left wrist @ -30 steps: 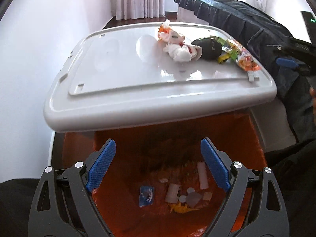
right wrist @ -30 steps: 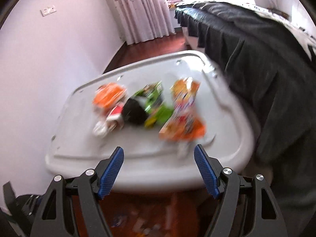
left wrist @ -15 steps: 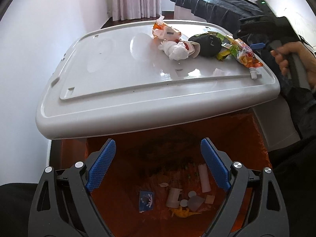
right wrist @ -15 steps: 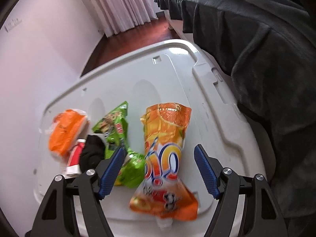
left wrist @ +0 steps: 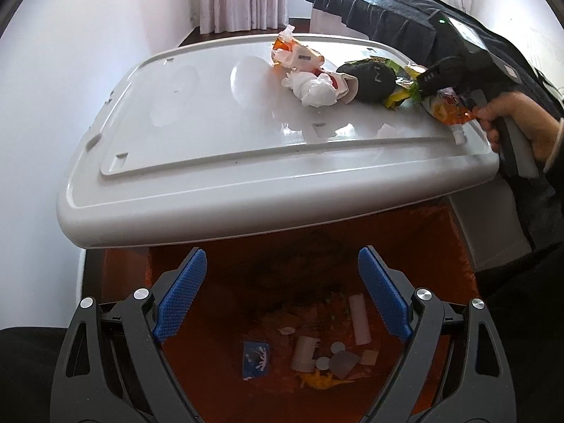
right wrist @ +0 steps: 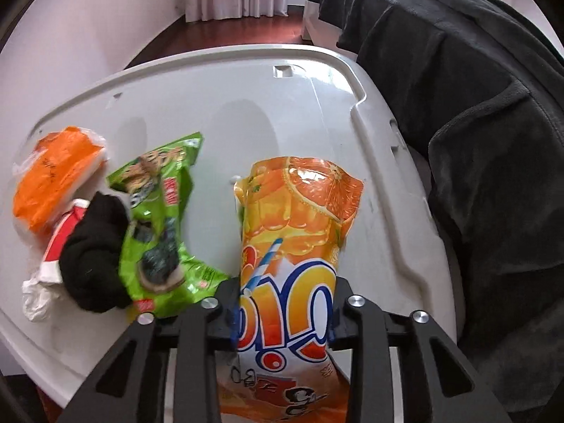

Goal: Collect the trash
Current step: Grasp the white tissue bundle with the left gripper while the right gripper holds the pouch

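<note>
From your left wrist, your left tool (left wrist: 282, 296) hangs wide and empty over the orange-lined bin (left wrist: 454, 246), scraps lying at its bottom. Beyond it the white lid (left wrist: 211, 134) carries the trash, your right hand (left wrist: 518, 120) at its far right edge.

From your right wrist, your right tool (right wrist: 282, 313) has just been closing and now pinches the orange juice pouch (right wrist: 299, 218) on that lid, beside the green wrapper (right wrist: 158, 225) and black sock (right wrist: 95, 257).

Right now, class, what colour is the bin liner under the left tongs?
Orange-red bin liner, clearest in the left wrist view.
</note>
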The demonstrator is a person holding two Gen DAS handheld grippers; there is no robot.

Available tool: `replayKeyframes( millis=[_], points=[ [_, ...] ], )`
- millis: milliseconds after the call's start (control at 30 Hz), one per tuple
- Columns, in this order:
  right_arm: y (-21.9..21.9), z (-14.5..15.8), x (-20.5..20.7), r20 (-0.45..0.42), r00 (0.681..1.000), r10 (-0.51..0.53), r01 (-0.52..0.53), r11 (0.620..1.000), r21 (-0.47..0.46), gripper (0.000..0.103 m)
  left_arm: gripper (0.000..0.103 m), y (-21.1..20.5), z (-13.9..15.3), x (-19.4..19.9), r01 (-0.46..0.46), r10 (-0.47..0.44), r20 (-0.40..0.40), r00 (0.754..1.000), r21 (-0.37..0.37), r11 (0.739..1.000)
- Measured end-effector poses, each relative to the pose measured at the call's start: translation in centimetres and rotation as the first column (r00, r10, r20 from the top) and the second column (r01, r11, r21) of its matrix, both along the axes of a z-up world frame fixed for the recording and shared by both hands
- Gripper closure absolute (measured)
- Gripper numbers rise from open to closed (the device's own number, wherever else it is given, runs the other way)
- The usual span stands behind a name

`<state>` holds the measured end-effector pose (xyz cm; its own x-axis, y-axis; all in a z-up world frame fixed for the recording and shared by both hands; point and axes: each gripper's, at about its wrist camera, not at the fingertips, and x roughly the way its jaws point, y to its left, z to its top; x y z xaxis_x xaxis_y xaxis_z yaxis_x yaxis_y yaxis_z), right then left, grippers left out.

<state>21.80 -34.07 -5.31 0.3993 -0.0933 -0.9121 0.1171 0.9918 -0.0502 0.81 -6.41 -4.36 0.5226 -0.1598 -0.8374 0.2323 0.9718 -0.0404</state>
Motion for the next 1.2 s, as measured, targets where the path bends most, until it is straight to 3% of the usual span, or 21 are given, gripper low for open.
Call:
replayKeyframes(
  millis=[200, 300, 400, 600, 767, 1067, 1133, 1200],
  points=[
    [-1.6, 6.3, -4.9, 0.182, 0.981, -0.062, 0.029, 0.984, 0.175, 0.072, 0.017, -1.2, 1.1, 2.3, 0.000, 0.000, 0.007, 1.000, -0.015, 1.000],
    [-1.0, 10.3, -9.3, 0.316, 0.947, -0.062, -0.022, 0.966, 0.257, 0.071, 0.017, -2.6, 1.6, 4.8, 0.000, 0.000, 0.030, 1.000, -0.016, 1.000],
    [0.0, 11.6, -12.1, 0.375, 0.926, -0.047, -0.070, 0.954, 0.293, 0.071, 0.017, -3.6, 1.9, 7.7, -0.010, 0.012, 0.047, 0.999, -0.040, 0.999],
    [0.0, 11.1, -13.0, 0.366, 0.930, -0.038, -0.091, 0.939, 0.330, 0.070, 0.017, -4.6, 2.0, 14.6, -0.096, 0.100, 0.027, 0.995, -0.134, 0.986],
    [-0.5, 10.8, -12.5, 0.351, 0.935, -0.055, -0.083, 0.927, 0.367, 0.070, 0.017, -5.2, 0.2, 18.0, -0.185, 0.185, -0.010, 0.983, -0.061, 0.981],
    [-1.0, 11.1, -11.9, 0.360, 0.931, -0.063, -0.088, 0.918, 0.387, 0.070, 0.018, -5.5, -2.8, 20.2, -0.231, 0.232, -0.063, 0.971, 0.016, 0.973],
    [-0.9, 11.0, -12.0, 0.357, 0.932, -0.058, -0.090, 0.919, 0.384, 0.070, 0.029, -5.5, -2.9, 19.6, -0.220, 0.221, -0.023, 0.975, 0.032, 0.975],
    [-0.9, 11.0, -12.1, 0.357, 0.932, -0.054, -0.093, 0.920, 0.382, 0.070, 0.049, -5.5, -2.8, 19.0, -0.182, 0.182, 0.002, 0.983, 0.021, 0.983]
  ],
)
